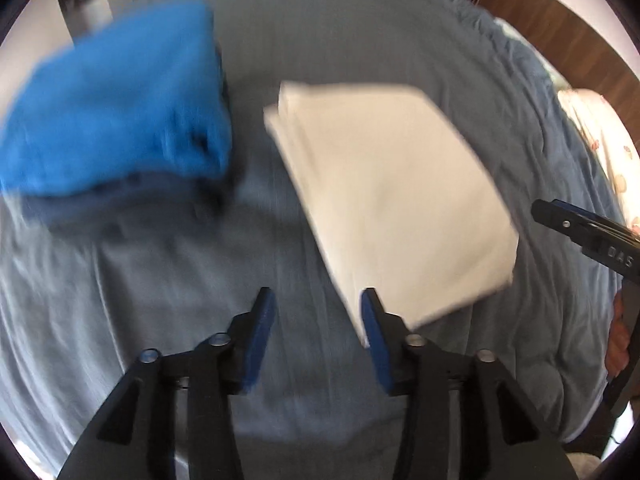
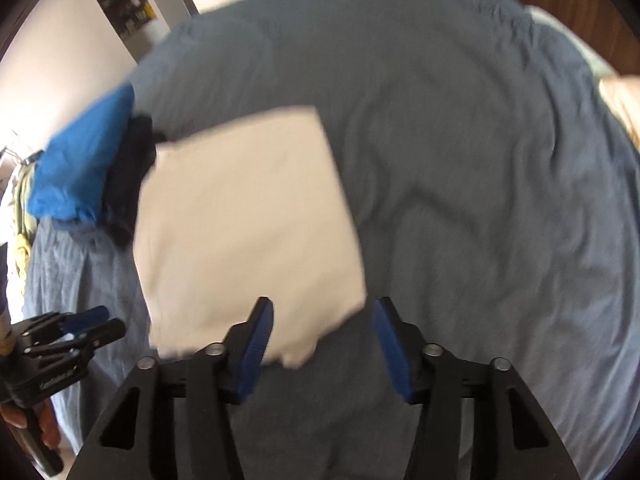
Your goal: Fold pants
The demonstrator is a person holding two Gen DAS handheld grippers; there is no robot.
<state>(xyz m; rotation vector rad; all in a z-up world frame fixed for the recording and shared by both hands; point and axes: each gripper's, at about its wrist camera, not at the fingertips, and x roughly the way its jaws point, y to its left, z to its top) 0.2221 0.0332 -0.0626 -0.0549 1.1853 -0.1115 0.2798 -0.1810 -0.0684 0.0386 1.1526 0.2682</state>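
Cream pants lie folded on the grey bedspread.
Left gripper and right gripper hover at their six o'clock edge, jaws released; blue garment at nine o'clock.

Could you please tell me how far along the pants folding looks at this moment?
Nearly finished, it seems. Done: the cream pants lie as a compact folded rectangle on the grey bed cover, beside a blue folded stack. In hand: nothing; the left gripper and right gripper are both open and empty. Left: perhaps only moving the pants onto the stack.
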